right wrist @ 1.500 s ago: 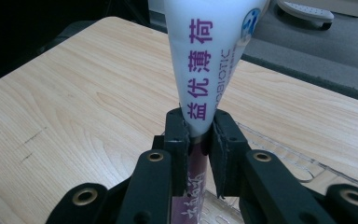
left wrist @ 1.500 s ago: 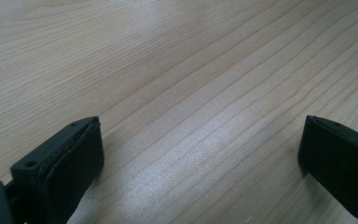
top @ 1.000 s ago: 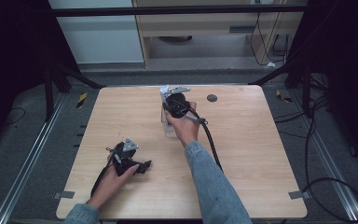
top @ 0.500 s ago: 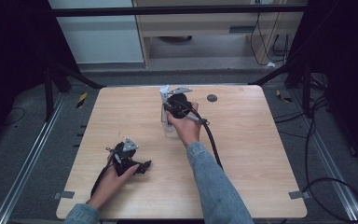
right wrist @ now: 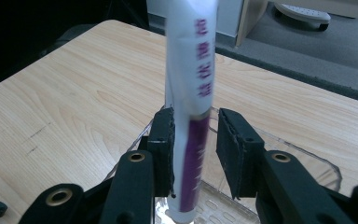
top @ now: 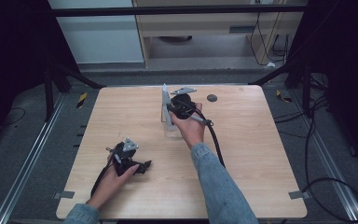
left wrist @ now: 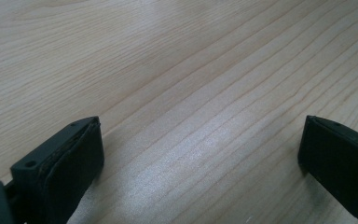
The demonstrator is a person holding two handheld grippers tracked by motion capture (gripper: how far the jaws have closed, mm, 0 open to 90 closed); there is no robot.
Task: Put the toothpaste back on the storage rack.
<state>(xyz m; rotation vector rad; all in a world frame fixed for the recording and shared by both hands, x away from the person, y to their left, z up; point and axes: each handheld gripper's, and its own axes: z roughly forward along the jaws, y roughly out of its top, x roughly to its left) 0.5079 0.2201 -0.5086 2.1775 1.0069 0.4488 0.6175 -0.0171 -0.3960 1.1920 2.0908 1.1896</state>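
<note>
Against the earlier frame, my right gripper (right wrist: 195,154) had just been opening, its jaws now slack around the tube (right wrist: 191,88), one pad touching it and the other just clear, while both hands sat where they had been. The tube stood upright with its long axis vertical, its cap end down in the clear holder (right wrist: 303,163) at the far middle of the table (top: 261,140). My left gripper (left wrist: 200,154) rested well nearer than the holder with jaws wide apart over bare wood.
</note>
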